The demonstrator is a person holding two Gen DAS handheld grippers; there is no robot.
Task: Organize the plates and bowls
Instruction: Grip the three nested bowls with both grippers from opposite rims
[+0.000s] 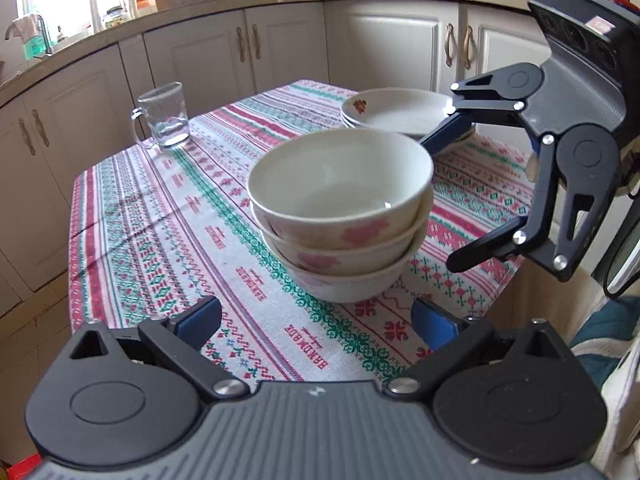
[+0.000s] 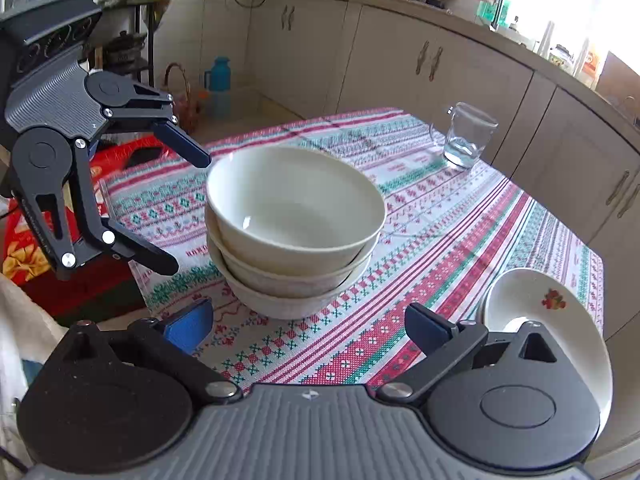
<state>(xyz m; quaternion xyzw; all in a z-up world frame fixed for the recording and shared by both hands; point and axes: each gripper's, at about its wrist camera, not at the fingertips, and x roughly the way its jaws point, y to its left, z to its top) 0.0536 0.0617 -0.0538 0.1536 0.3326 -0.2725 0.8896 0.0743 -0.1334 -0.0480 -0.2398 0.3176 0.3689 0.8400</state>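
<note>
Three cream bowls with pink flowers are nested in a stack point(image 1: 340, 216) mid-table; the stack also shows in the right wrist view point(image 2: 294, 228). A stack of white plates with a flower print point(image 1: 396, 112) sits behind it, seen at the lower right in the right wrist view point(image 2: 544, 320). My left gripper point(image 1: 316, 320) is open and empty, just short of the bowls. My right gripper point(image 2: 308, 326) is open and empty, facing the bowls from the other side. The right gripper also shows in the left wrist view point(image 1: 444, 204), its upper finger in front of the plates.
A clear glass mug point(image 1: 164, 120) stands on the patterned tablecloth point(image 1: 160, 240) near the far corner; it also shows in the right wrist view point(image 2: 466, 136). Kitchen cabinets ring the table. A blue flask point(image 2: 219, 80) and a basket stand on the floor.
</note>
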